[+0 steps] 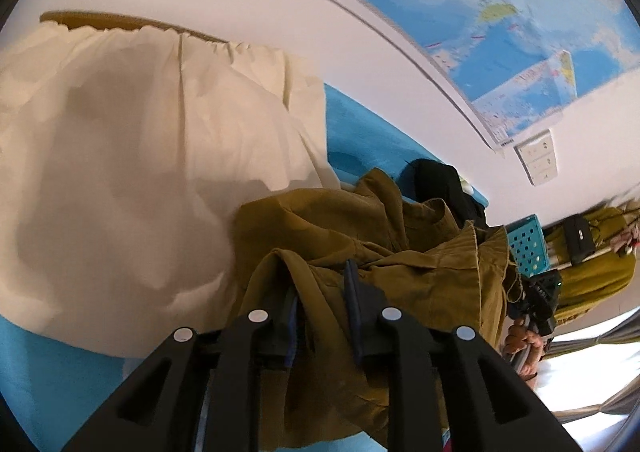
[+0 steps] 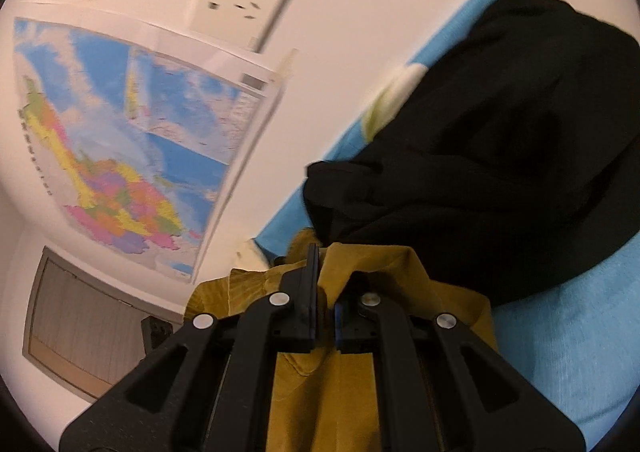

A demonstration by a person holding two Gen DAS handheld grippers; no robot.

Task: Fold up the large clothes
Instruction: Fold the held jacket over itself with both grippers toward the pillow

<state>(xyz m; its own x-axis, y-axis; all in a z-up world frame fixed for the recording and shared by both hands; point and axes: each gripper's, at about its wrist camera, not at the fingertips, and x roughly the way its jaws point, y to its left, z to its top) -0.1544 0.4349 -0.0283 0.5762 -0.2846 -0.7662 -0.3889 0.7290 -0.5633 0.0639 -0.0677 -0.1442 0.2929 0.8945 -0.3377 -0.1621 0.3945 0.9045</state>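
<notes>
An olive-brown garment (image 1: 420, 272) lies crumpled on the blue bed surface (image 1: 360, 140). A thick fold of it rises between the pads of my left gripper (image 1: 322, 304), which presses on it from both sides. In the right wrist view the same olive garment (image 2: 320, 392) drapes under and through my right gripper (image 2: 326, 300), whose fingers stand nearly together with a thin layer of cloth pinched between them. That right gripper (image 1: 540, 292) also shows at the far right of the left wrist view, held by a person's hand (image 1: 524, 340).
A large cream cloth (image 1: 140, 172) is spread to the left on the bed. A black garment (image 2: 500, 152) is heaped just beyond the olive one. A teal perforated basket (image 1: 528, 248) stands by the wall. A map (image 2: 140, 132) and sockets (image 2: 248, 0) hang on the white wall.
</notes>
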